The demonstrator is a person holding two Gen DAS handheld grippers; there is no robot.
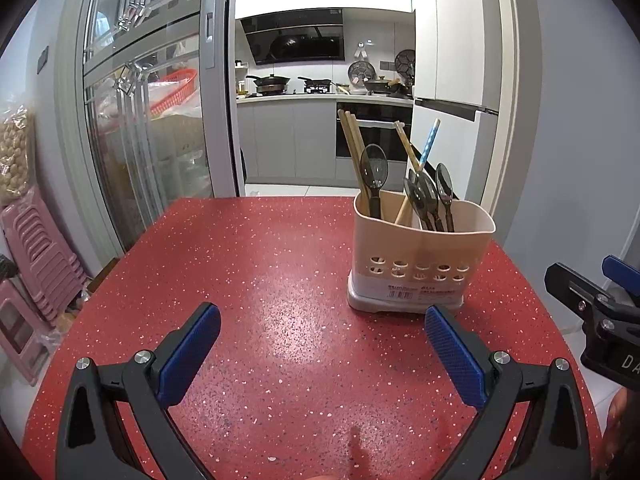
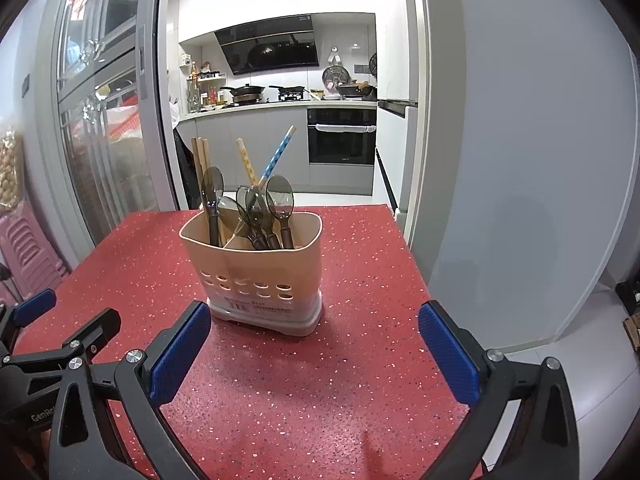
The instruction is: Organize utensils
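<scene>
left wrist view: a red speckled table (image 1: 260, 280) fills the lower frame. the left gripper (image 1: 322, 354) hovers low over it, its blue pads (image 1: 192, 354) spread wide apart with nothing between them. a beige caddy (image 1: 420, 256) stands upright on the table, ahead and to the right of the gripper. inside the caddy, dark spoons (image 1: 428, 196) stand bowl-up, one apart in the left compartment, the others bunched on the right. wooden chopsticks (image 1: 352, 148) lean up from the caddy's left side, and a blue patterned stick (image 1: 429, 144) angles up behind the spoons. the right gripper (image 1: 592, 312) shows at the right edge, beside the caddy. beyond the table, an open doorway leads to a kitchen.

right wrist view: the right gripper (image 2: 314, 354) is also wide open and holds nothing. the caddy (image 2: 256, 272) stands just ahead of it, nearer its left pad (image 2: 180, 354). spoons (image 2: 256, 208) and chopsticks (image 2: 200, 160) stick up from the caddy. the left gripper (image 2: 60, 332) sits left of the caddy.
</scene>
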